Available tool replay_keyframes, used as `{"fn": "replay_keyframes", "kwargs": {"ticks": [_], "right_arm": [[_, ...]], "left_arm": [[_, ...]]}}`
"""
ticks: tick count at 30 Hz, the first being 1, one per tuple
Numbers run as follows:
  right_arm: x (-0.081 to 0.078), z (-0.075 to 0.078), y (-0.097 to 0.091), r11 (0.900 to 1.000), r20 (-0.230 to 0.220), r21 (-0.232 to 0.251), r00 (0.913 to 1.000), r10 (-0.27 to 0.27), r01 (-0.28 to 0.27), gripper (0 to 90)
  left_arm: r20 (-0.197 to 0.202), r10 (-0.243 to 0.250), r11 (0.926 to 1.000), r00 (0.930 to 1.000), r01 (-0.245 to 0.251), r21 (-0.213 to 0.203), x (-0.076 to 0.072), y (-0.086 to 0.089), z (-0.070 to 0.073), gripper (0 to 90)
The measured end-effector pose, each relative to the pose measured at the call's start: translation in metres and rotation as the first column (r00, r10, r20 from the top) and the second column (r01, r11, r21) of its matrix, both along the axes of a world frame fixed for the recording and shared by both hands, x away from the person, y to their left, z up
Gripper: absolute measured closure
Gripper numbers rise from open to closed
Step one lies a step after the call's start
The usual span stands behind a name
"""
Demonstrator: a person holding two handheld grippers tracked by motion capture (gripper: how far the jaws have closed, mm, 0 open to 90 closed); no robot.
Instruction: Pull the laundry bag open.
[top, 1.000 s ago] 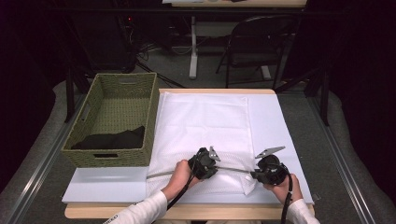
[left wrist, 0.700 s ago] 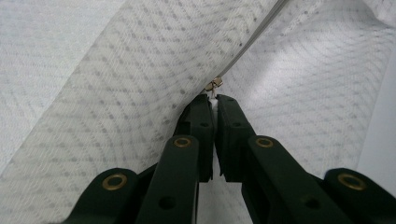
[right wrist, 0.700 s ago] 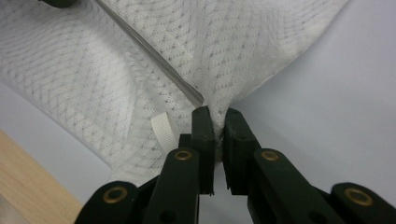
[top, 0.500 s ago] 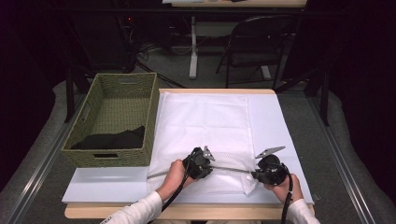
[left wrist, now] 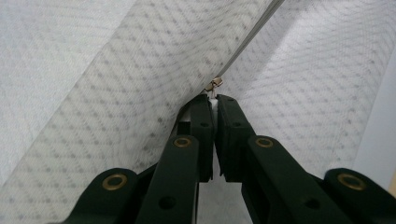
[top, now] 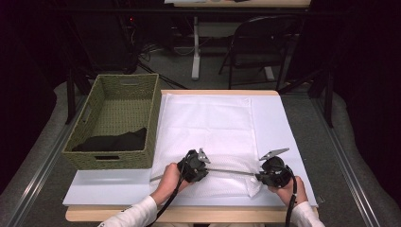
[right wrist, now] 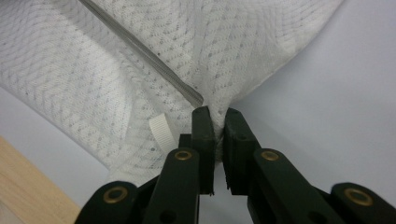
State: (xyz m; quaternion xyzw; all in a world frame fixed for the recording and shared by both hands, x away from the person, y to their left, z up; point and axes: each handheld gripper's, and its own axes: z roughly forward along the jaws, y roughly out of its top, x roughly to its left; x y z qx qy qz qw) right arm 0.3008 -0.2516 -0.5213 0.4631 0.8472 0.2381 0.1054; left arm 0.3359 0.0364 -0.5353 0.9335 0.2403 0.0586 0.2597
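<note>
Left hand-held gripper pinches zipper pull; right hand-held gripper clamps mesh bag corner near tabletop's front edge, tensioning zipper for sliding.

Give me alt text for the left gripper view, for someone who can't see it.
Two black tongs are shut on the small metal zipper pull of a white mesh laundry bag. The zipper runs from the pull diagonally to the upper right, and the dotted mesh fabric spreads behind it on both sides.
</note>
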Motion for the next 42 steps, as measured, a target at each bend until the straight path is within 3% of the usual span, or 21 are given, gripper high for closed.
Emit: {"fn": "replay_keyframes", "kwargs": {"ticks": [30,40,42], "right_arm": [[0.000,-0.002,0.001,0.9996,0.005,-0.006,0.9996,0.026,-0.026,84.9],[-0.001,-0.001,0.002,0.9996,0.002,-0.010,0.9997,0.025,-0.025,84.9],[-0.001,-0.002,0.001,0.9997,0.003,-0.005,0.9998,0.022,-0.022,84.9]], "left_arm": [[-0.015,0.078,0.9969,0.9969,-0.078,-0.009,-0.009,0.053,0.002,86.6],[-0.012,0.089,0.9960,0.9959,-0.089,0.004,-0.012,0.060,0.000,86.7],[-0.027,0.096,0.9954,0.9950,-0.096,-0.005,-0.011,0.063,0.000,86.7]]}}
